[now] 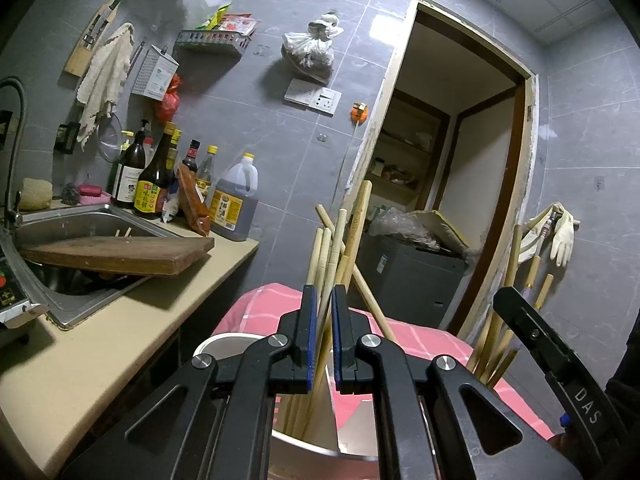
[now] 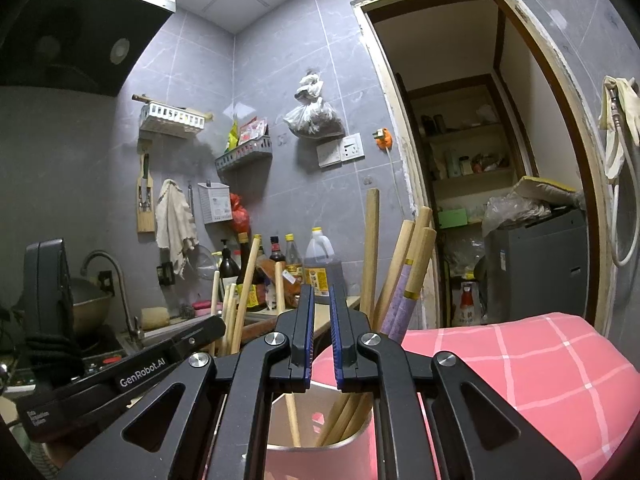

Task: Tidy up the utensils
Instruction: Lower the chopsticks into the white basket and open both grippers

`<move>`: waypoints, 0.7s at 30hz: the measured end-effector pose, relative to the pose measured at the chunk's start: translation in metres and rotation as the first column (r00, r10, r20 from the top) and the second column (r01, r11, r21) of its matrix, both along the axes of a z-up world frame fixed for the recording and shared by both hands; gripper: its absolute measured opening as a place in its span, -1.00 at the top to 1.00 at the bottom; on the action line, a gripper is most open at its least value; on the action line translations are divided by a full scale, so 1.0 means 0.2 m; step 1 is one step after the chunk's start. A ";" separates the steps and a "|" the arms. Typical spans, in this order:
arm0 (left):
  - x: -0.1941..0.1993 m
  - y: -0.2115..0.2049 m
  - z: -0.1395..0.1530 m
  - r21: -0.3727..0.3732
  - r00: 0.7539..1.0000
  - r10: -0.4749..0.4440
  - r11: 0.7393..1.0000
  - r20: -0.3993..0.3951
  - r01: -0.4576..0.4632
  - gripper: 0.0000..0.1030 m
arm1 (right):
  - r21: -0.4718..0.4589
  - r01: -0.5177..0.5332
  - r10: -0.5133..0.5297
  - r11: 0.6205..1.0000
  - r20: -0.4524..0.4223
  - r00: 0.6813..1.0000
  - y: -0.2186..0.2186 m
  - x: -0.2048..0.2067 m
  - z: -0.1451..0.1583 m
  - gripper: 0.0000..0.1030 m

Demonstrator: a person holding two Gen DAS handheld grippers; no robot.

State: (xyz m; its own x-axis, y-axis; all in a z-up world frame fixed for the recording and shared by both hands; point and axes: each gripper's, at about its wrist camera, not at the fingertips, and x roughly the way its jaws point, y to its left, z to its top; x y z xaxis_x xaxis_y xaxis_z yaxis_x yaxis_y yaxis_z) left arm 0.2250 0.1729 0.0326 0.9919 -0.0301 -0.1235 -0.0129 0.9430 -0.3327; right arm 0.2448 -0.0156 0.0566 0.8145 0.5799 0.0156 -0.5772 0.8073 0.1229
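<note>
Grey-tiled kitchen corner, both tongs over the chopstick holder.

Your left gripper has its pads slightly apart around one chopstick, can't tell if it's truly pinched; right gripper is slightly spread, holding nothing. Chopsticks stand in the white holder on the pink checked cloth, long axes near upright, tops fanning outward. I'd slide each one straight down along its length.

We see a steel sink set into the counter, a wooden cutting board lying across it, sauce bottles behind it, and a towel hanging above.
</note>
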 end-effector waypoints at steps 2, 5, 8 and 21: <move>0.00 0.00 0.00 0.001 1.000 0.001 1.000 0.000 -0.001 0.90 | 0.002 0.002 -0.002 1.000 -0.001 1.000 -0.01 0.00 0.00 0.88; 0.00 -0.01 0.00 0.005 1.000 -0.001 1.000 -0.002 0.001 0.89 | 0.004 0.003 -0.003 1.000 -0.002 1.000 -0.02 -0.01 0.00 0.87; -0.01 -0.02 0.01 0.016 1.000 0.001 1.000 -0.002 -0.001 0.89 | 0.004 0.003 -0.003 1.000 -0.002 1.000 -0.02 -0.01 0.00 0.87; -0.04 -0.03 0.02 0.033 1.000 0.001 0.999 -0.008 0.000 0.89 | -0.002 0.027 -0.027 1.000 -0.007 1.000 -0.09 -0.07 0.00 0.87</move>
